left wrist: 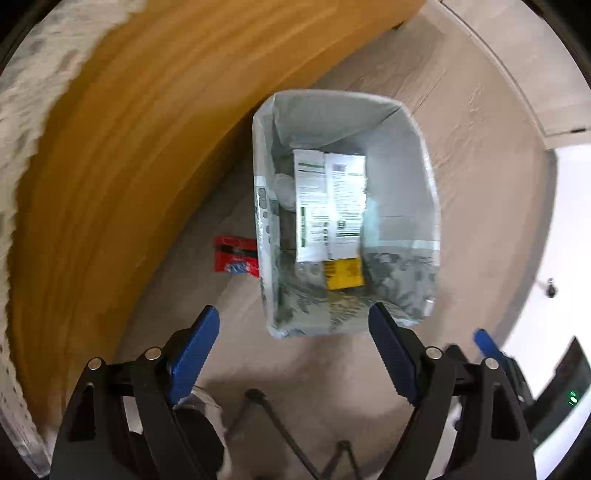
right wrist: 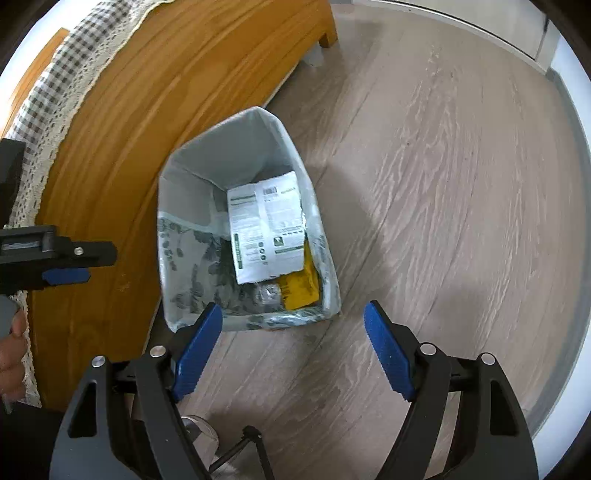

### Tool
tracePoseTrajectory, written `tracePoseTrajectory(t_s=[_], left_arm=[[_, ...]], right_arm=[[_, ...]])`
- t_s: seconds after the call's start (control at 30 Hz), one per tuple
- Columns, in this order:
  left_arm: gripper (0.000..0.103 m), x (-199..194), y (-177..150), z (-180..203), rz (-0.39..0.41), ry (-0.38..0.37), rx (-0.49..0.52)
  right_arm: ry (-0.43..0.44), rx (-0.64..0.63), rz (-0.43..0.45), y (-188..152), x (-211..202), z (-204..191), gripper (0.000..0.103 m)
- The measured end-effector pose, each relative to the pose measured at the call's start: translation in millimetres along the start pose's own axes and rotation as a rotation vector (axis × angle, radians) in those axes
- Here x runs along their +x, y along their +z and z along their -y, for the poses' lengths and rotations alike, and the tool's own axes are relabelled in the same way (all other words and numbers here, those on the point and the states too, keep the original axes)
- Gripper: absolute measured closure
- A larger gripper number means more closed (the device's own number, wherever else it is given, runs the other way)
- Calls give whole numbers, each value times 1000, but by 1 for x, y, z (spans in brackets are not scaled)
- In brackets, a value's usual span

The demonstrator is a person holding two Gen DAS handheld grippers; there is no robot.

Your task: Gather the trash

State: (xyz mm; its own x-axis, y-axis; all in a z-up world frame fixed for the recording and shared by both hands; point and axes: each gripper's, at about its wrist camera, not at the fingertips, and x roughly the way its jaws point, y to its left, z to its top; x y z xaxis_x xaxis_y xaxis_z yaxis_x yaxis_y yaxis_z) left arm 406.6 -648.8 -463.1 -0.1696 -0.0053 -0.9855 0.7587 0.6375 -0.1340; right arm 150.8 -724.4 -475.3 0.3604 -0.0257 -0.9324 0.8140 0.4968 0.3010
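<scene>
A rectangular trash bin [left wrist: 417, 155] lined with a leaf-patterned bag stands on the floor; it also shows in the right wrist view [right wrist: 177, 206]. Inside lie a white printed package [left wrist: 328, 199] [right wrist: 266, 229] and a yellow wrapper [left wrist: 343, 273] [right wrist: 299, 288]. A red wrapper [left wrist: 236, 254] lies on the floor just left of the bin. My left gripper [left wrist: 293, 325] is open and empty above the bin's near edge. My right gripper [right wrist: 293, 321] is open and empty above the bin's near right corner. The left gripper also shows at the left edge of the right wrist view [right wrist: 66, 275].
A wooden bed frame [right wrist: 129, 110] with a checked, lace-edged cover [right wrist: 55, 96] runs along the bin's left side. Grey wood-look floor [right wrist: 443, 184] spreads to the right. A white baseboard [right wrist: 461, 26] runs along the far wall.
</scene>
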Motion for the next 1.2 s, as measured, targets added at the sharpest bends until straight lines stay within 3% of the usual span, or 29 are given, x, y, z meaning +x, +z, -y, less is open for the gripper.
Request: tracePoseTrajectory(t_s=[0.07,0.23,0.33,0.5,0.63,0.77,0.83,0.87,1.0,1.03,1.13,1.2], left_arm=[[23,-19,-2,-1,-11,-28,6],[23,-95,-24,4,204,-81,118],[23,-122,-38,-1,232,-55,115],[23,-235,-89,-51,609,-82,49],[15,-299,-124,-119,778,-6,-27],[12,-328,-163,-212,887,59,-140],[12,-324,-185,-254,919,76,-211],[12,-320,-195,-277,935,75,-254],[12,-302,-223,-344,989,22,-422],[12,-298,-225,-357,991,6,-457],[12,-292,-218,-370,993,0,-466],[12,-294,-214,-378,996,13,-475]], right_arm=[[-11,-4,5,2,-5,-4,27],[-1,-50,17,-4,-13,-18,27],[11,-102,25,-8,-16,-32,27],[28,-476,74,-33,-14,-109,27],[-9,-859,41,-57,30,-191,27],[-162,-1208,-211,-68,140,-261,27],[-226,-1308,-302,-75,182,-277,27],[-298,-1402,-345,-84,215,-287,27],[-490,-1655,-549,-121,295,-279,28],[-540,-1714,-560,-127,309,-274,28],[-624,-1818,-601,-135,339,-264,28],[-700,-1837,-680,-135,361,-254,31]])
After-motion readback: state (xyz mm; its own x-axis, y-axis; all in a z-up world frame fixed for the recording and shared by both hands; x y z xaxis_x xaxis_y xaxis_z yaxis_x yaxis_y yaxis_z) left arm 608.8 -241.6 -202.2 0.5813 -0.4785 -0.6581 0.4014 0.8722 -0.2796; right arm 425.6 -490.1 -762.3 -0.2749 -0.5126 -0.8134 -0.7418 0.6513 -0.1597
